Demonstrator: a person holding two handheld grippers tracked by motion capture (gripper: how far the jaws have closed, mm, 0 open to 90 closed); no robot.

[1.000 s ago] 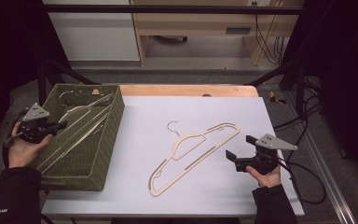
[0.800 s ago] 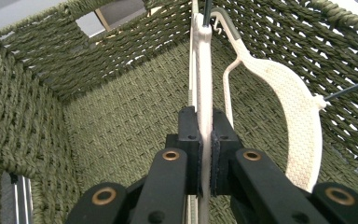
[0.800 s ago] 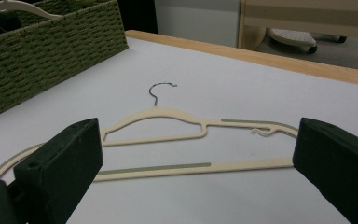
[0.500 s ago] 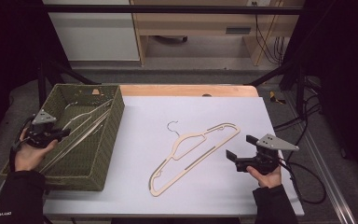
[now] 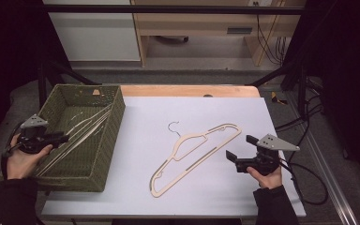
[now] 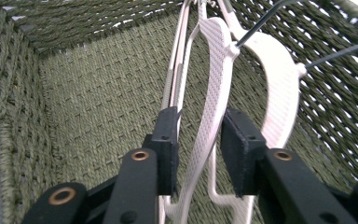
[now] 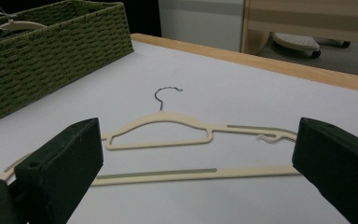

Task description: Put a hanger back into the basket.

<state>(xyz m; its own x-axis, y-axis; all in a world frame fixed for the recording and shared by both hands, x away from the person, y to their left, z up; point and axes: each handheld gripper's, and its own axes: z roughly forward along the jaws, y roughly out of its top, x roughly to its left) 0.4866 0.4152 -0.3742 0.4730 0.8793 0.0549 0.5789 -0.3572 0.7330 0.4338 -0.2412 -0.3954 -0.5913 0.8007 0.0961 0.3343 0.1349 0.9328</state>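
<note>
On the white table surface [image 5: 206, 117], 1 cream hanger [image 5: 194, 157] is lying flat between the woven green basket [image 5: 104, 140] and the right gripper [image 5: 240, 152], its wire hook [image 5: 173, 127] pointing toward the far edge; it is touching neither gripper. Inside the basket, several cream hangers [image 5: 77, 133] are leaning at a slant against the near-right wall, so the loading work is reading as partly done: a batch is already placed, and 1 hanger is judged to be remaining for transfer. At the basket's left rim, the left gripper [image 5: 58, 138] is reaching in among those hangers. In the left gripper view its jaws have just been opening; they are standing a little apart with 1 hanger arm [image 6: 205, 135] passing between the pads [image 6: 168, 140], and the pads are appearing to clear it rather than press on it, which is consistent with a release in progress. The right gripper [image 7: 196, 172] is resting low near the table's near-right corner, held in a hand [image 5: 267, 176], with its jaws spread wide and nothing between them; in the right gripper view the loose hanger [image 7: 168, 128] is lying just ahead of the open pads. Remaining step, by judgement: pick up that hanger and place it in the basket.
</note>
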